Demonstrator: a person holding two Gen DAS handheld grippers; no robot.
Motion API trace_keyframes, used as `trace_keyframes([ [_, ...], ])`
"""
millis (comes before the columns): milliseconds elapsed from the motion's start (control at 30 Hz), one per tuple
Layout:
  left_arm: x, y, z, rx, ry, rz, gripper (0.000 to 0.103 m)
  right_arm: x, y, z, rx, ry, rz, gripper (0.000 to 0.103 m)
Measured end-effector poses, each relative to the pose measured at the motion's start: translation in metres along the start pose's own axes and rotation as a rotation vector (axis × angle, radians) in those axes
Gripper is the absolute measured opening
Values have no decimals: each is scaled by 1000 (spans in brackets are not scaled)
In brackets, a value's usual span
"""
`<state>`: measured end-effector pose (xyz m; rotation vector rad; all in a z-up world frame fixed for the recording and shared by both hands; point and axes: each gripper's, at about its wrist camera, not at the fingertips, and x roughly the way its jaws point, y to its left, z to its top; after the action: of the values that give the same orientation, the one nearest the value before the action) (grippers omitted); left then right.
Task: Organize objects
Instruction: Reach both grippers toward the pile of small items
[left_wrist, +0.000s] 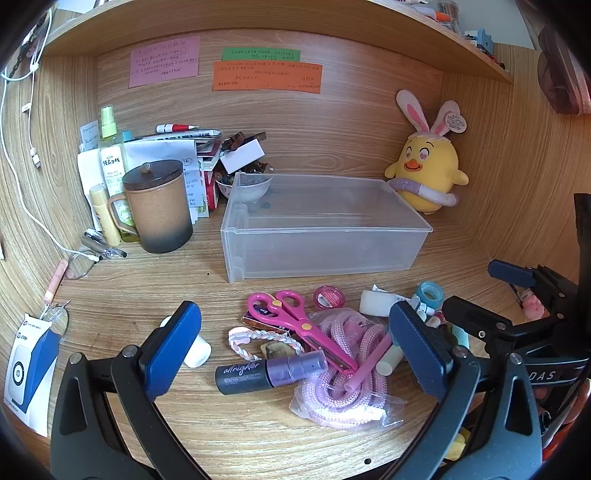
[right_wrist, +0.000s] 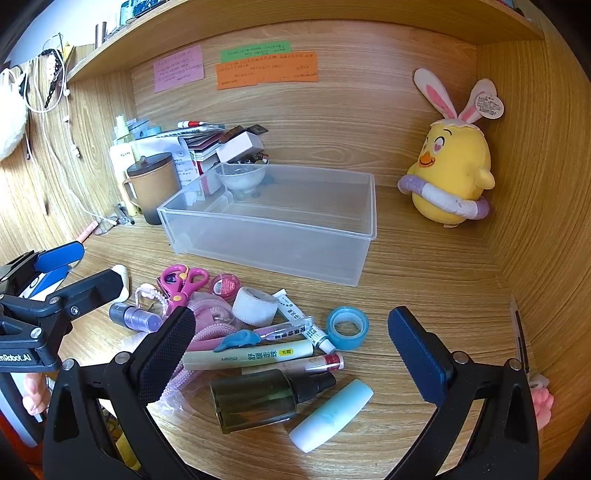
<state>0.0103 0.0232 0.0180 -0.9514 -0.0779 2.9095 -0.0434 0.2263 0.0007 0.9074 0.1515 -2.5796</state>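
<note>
A clear plastic bin (left_wrist: 325, 225) (right_wrist: 273, 221) stands empty on the wooden desk. In front of it lies a heap of small items: pink scissors (left_wrist: 295, 317) (right_wrist: 183, 280), a purple-capped tube (left_wrist: 269, 371), a bagged pink rope (left_wrist: 343, 373), a blue tape roll (right_wrist: 348, 326), a dark green spray bottle (right_wrist: 266, 397), a pale blue tube (right_wrist: 330, 413) and a cream stick (right_wrist: 251, 354). My left gripper (left_wrist: 295, 350) hangs open above the scissors and tube. My right gripper (right_wrist: 291, 354) is open above the bottle and stick. Neither holds anything.
A brown lidded mug (left_wrist: 159, 206), bottles and stacked papers crowd the back left. A yellow plush chick (left_wrist: 428, 173) (right_wrist: 452, 177) sits in the back right corner. Glasses (left_wrist: 79, 264) and a white cable lie at the left. Wooden walls and a shelf enclose the desk.
</note>
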Motion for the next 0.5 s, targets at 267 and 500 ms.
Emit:
trace_keyframes([
  [267,-1,1,1,-6,4,-9,103,0,1,1,-1,1,1,103],
  [500,-1,1,1,-10,9,-13,103,0,1,0,-1,3,5,103],
])
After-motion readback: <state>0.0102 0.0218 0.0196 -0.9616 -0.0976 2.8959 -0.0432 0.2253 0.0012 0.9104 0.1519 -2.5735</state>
